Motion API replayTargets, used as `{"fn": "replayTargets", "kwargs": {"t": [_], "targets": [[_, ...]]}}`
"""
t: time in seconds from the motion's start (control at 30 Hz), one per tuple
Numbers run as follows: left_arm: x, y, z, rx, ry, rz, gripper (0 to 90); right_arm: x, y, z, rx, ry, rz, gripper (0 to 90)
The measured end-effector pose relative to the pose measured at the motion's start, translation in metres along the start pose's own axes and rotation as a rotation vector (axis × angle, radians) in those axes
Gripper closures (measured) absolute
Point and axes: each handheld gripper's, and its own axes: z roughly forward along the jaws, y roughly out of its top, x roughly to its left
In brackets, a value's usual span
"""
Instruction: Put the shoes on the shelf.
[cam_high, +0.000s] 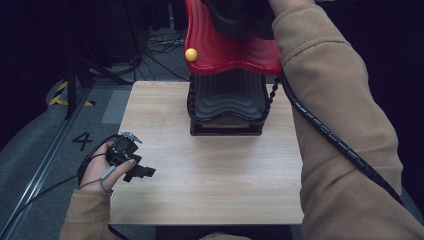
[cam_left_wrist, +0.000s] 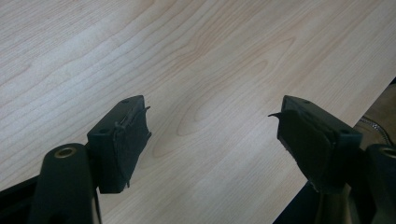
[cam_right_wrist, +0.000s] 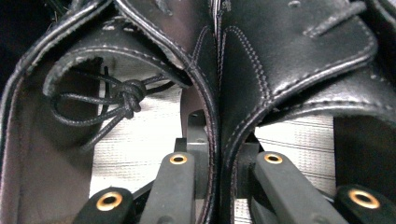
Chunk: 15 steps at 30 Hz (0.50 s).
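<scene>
Right gripper (cam_right_wrist: 217, 154) has its jaws clenched on the inner walls of a pair of black leather lace-up shoes (cam_right_wrist: 243, 70), one jaw inside each shoe, pinching them together. In the high view the shoes are up in the air at the far edge, over a red wavy-sided shoe rack (cam_high: 225, 55). Left gripper (cam_high: 131, 160) rests on the light wooden table (cam_high: 210, 175), jaws released, wide apart.

A black ridged stand (cam_high: 227, 102) is sitting at the far edge of the counter (cam_high: 210, 175) (pale wood grain). Tangled cables (cam_high: 160, 47) are lying on the floor beyond the counter.
</scene>
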Motion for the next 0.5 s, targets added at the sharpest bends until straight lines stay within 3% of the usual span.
{"fn": "replayTargets", "kwargs": {"t": [0.07, 0.5], "targets": [[0.0, 0.0, 0.0, 0.002, -0.002, 0.003, 25.0, -0.002, -0.001, 0.008, -0.007, 0.016, 0.014, 82.2], [-0.005, 0.002, 0.001, 0.005, -0.011, 0.005, 24.9, 0.009, -0.012, 0.031, -0.055, -0.008, 0.024, 81.5]]}}
